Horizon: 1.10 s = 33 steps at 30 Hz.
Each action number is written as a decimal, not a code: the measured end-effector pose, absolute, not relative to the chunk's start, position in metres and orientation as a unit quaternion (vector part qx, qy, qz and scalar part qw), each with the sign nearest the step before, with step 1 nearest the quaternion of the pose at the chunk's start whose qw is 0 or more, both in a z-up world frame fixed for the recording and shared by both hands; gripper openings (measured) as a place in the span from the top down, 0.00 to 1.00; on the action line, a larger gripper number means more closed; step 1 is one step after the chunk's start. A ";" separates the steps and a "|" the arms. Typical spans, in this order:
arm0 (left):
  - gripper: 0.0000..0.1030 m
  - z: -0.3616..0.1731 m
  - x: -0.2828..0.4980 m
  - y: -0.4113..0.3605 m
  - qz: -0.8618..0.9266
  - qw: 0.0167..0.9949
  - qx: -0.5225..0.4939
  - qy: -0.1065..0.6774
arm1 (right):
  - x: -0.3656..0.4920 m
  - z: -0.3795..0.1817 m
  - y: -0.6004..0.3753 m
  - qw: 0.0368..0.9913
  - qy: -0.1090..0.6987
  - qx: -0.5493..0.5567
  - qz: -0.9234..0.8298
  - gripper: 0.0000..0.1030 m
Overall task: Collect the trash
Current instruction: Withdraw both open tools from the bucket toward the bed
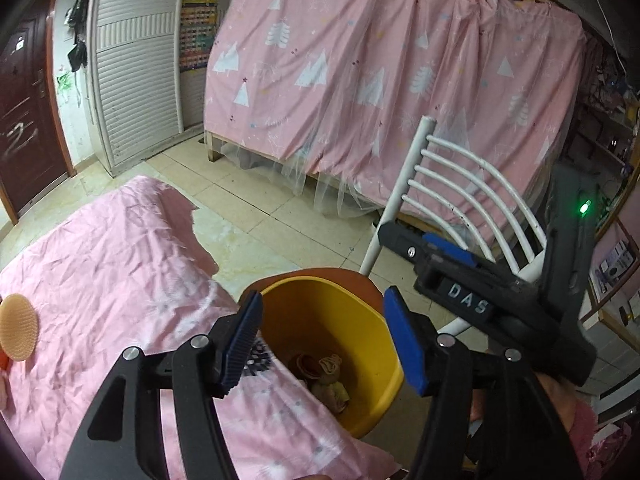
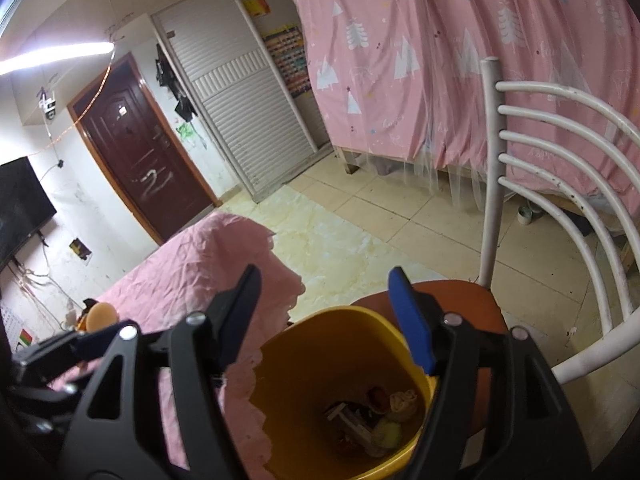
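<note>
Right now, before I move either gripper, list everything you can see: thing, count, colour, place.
Plastic trash bucket: one, yellow, on the chair seat beside the table.
Trash pieces: several, mixed colours, at the bucket bottom.
Metal-backed chair: one, white frame, brown-orange seat, under the bucket.
Wrinkled tablecloth: one, pink, covering the table at left.
Round bristled scrubber: one, orange, on the tablecloth's far left.
Tree-print curtain: one, pink, across the bed frame behind.
Wooden door: one, dark red, back wall.
Louvred closet: one, white, beside the door.
Left gripper: open, empty, above the bucket.
Right gripper: open, empty, above the bucket.
</note>
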<state>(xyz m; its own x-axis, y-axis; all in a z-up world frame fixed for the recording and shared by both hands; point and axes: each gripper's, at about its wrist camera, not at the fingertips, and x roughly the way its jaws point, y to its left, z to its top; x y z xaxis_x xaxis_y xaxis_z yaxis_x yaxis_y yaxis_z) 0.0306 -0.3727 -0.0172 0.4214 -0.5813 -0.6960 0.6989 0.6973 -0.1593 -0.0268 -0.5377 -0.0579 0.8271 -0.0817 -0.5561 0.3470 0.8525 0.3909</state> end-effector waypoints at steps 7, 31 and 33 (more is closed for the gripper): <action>0.47 0.001 0.032 -0.329 -0.364 0.859 0.065 0.354 | -0.010 -0.051 -0.506 0.929 0.279 0.223 -0.096 0.38; 0.42 0.019 0.081 -0.141 -0.227 0.916 -0.004 0.331 | 0.075 -0.026 -0.342 0.941 0.320 0.110 0.017 0.32; 0.42 0.017 0.084 -0.128 -0.217 0.918 -0.009 0.332 | 0.081 -0.025 -0.330 0.940 0.323 0.103 0.025 0.31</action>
<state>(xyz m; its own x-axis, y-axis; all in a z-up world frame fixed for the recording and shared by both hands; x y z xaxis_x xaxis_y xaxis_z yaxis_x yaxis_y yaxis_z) 0.0844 -0.1279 0.0168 0.6857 -0.4049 -0.6048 0.3925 0.9055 -0.1613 0.0806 -0.3296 -0.0250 0.7902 0.1142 -0.6021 0.0192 0.9774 0.2106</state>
